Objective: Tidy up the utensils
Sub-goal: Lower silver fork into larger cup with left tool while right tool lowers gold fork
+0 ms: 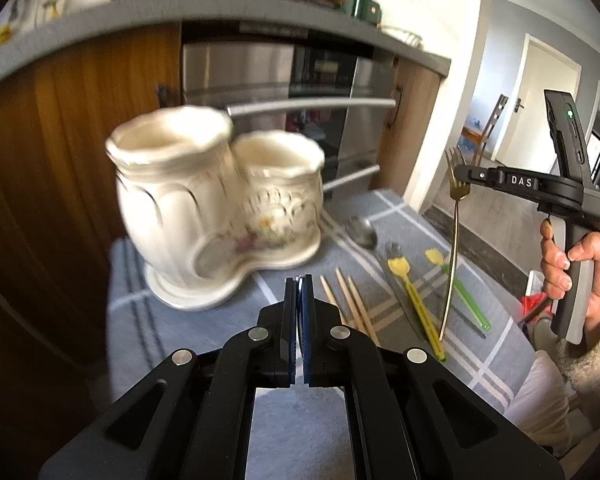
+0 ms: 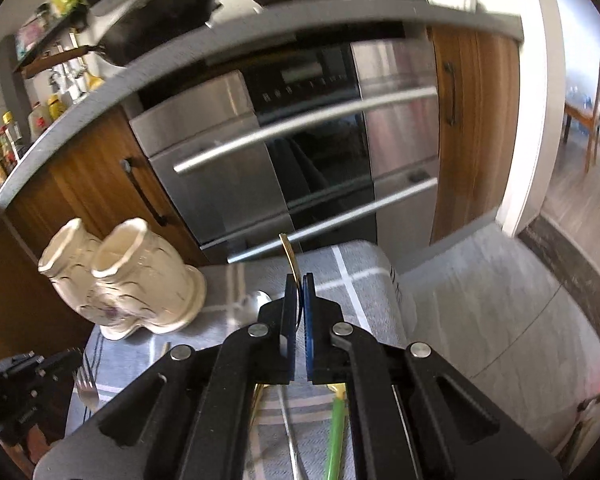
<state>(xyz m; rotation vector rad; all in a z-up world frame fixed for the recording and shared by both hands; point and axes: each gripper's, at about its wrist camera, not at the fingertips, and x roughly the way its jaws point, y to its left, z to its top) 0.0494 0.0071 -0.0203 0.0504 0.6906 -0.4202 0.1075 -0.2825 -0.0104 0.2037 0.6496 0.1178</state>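
Right gripper point(image 1: 466, 176) is clamped on a gold fork point(image 1: 452, 240) just below the tines, so the fork hangs upright in the air, tines up, its handle tip low over the cloth point(image 1: 300, 420). From the left wrist view you see the whole fork and the hand point(image 1: 580, 268) around the gripper's grip; from the right wrist view only a curved sliver of the gold fork point(image 2: 290, 258) pokes up between the pressed-together pads point(image 2: 310, 312).

Left gripper point(image 1: 300, 280) has its fingers closed against each other with nothing between them, low over the grey checked cloth.

Just past it lie wooden chopsticks point(image 1: 348, 300), then a yellow utensil point(image 1: 412, 300), a green one point(image 1: 466, 300) and a steel spoon point(image 1: 360, 232), side by side on the cloth. A second, silver fork point(image 2: 86, 384) shows only in the right wrist view, at the cloth's left edge.

Further back on the cloth stands the cream two-cup holder point(image 1: 216, 208), blurred, both cups looking empty. Behind it is the steel oven point(image 2: 292, 152), with pans point(image 2: 172, 8) on the counter above.
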